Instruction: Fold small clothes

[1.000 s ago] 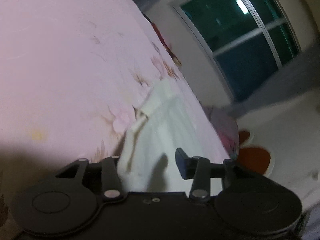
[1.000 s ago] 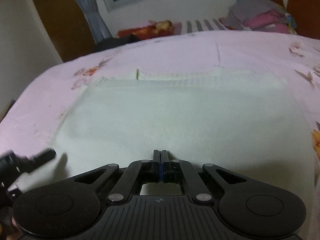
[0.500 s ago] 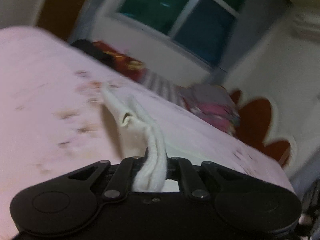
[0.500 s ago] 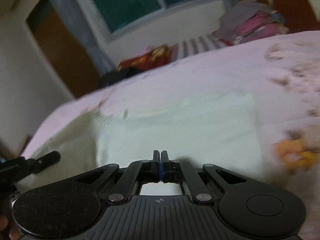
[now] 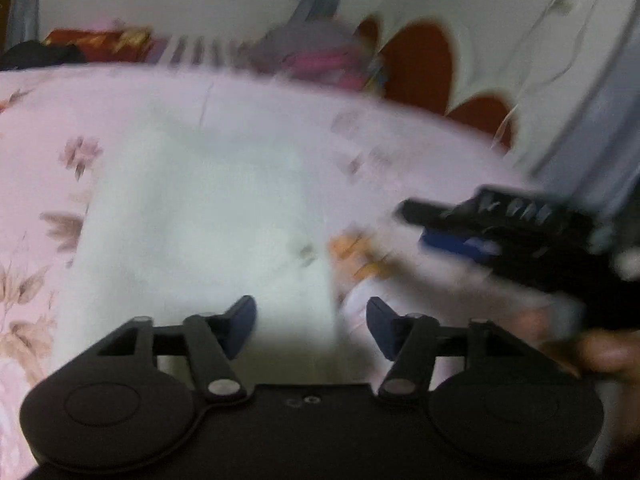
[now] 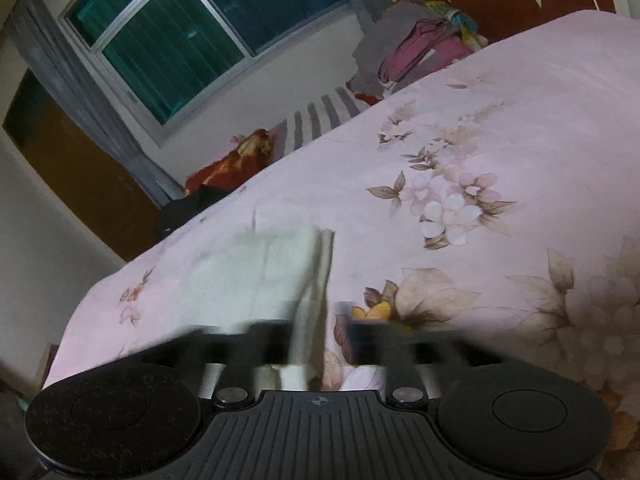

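Both handheld tools have just let go: the left gripper (image 5: 310, 322), clamped on a bunched edge of the white garment (image 5: 200, 220) half a second ago, now stands with jaws parted and nothing between them. The right gripper (image 6: 316, 344), blurred, has likewise been opening; a strip of the cloth's edge runs between its jaws, apparently unpinched. That suggests one fold is laid. The garment now lies doubled on the pink floral bedsheet (image 6: 520, 140), stretching toward twelve o'clock from the left gripper. Beyond, a clothes pile (image 6: 420, 48) sits by the window (image 6: 200, 40).
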`<state>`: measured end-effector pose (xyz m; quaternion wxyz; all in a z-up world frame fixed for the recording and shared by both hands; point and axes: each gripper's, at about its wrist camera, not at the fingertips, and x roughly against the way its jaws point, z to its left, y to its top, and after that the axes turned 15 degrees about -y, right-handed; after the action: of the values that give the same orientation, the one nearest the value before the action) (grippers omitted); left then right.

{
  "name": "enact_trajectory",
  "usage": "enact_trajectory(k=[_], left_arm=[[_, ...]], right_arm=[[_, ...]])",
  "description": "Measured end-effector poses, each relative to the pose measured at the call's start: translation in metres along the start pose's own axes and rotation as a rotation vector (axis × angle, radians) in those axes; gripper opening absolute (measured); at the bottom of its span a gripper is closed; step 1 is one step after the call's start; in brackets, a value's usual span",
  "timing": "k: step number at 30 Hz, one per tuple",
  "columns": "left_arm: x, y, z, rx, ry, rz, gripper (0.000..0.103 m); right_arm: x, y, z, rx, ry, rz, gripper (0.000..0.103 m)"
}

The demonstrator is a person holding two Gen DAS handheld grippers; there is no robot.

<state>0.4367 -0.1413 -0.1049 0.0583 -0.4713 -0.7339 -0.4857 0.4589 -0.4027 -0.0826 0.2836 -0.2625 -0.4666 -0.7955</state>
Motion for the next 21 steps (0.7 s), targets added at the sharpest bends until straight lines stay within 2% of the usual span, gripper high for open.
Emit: enact_trajectory(k=[2, 5, 7, 10, 15, 18, 21], left_arm=[[0.032, 0.009, 0.009, 0.001, 0.02, -0.085, 0.058], [0.06, 0.027, 0.043, 0.022, 0.125, -0.173, 0.052], [0.065, 0.034, 0.072, 0.089, 0.161, -0.169, 0.043], [0.059, 0.039, 0.107, 0.147, 0.189, -0.137, 0.042], [0.039, 0.028, 0.118, 0.148, 0.196, -0.041, 0.041], [0.036, 0.024, 0.122, 0.15, 0.195, -0.035, 0.041], [0.044, 0.03, 0.121, 0.133, 0.173, -0.066, 0.038]], right_arm=[[0.006, -0.001, -0.002, -0.009, 0.046, -0.012, 0.051], [-0.001, -0.006, 0.008, -0.009, 0.108, 0.035, 0.051], [-0.01, -0.01, 0.02, 0.011, 0.131, 0.062, 0.051], [-0.024, -0.019, 0.037, 0.037, 0.124, 0.11, 0.051], [-0.043, -0.03, 0.051, 0.052, 0.114, 0.175, 0.051], [-0.054, -0.033, 0.055, 0.062, 0.107, 0.19, 0.05], [-0.056, -0.03, 0.061, 0.088, 0.088, 0.183, 0.048]])
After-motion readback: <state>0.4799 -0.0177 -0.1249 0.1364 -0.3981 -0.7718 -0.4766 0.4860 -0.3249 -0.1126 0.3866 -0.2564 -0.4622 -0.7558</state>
